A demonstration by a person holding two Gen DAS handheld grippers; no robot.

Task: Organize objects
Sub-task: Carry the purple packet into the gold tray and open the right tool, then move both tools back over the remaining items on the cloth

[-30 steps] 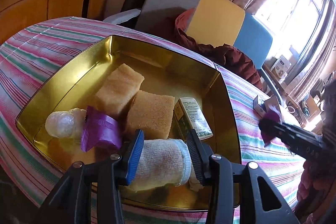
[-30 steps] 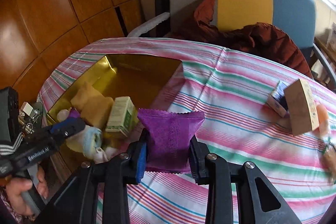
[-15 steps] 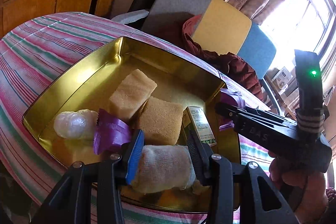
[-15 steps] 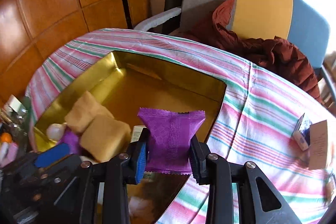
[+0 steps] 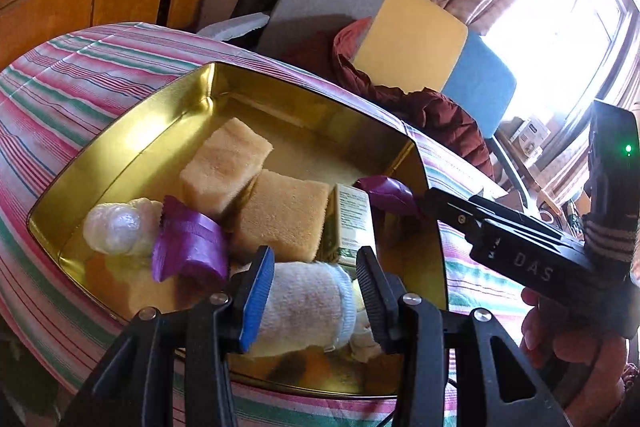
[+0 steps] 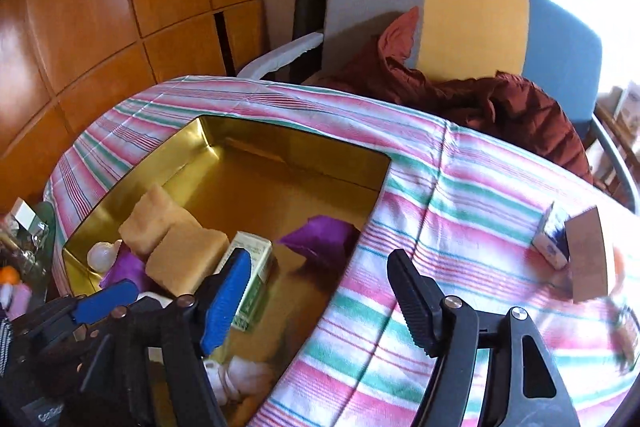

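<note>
Purple packet (image 6: 320, 239) against gold tin's (image 6: 280, 147) right wall

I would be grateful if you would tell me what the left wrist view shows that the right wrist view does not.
Only the left wrist view shows the left gripper closed on the rolled white sock.

Only the right wrist view shows the right gripper, whose jaws have just been opening with nothing between them, and the small boxes on the striped tablecloth.

Both show the gold tin, two sponges and a purple packet.
</note>
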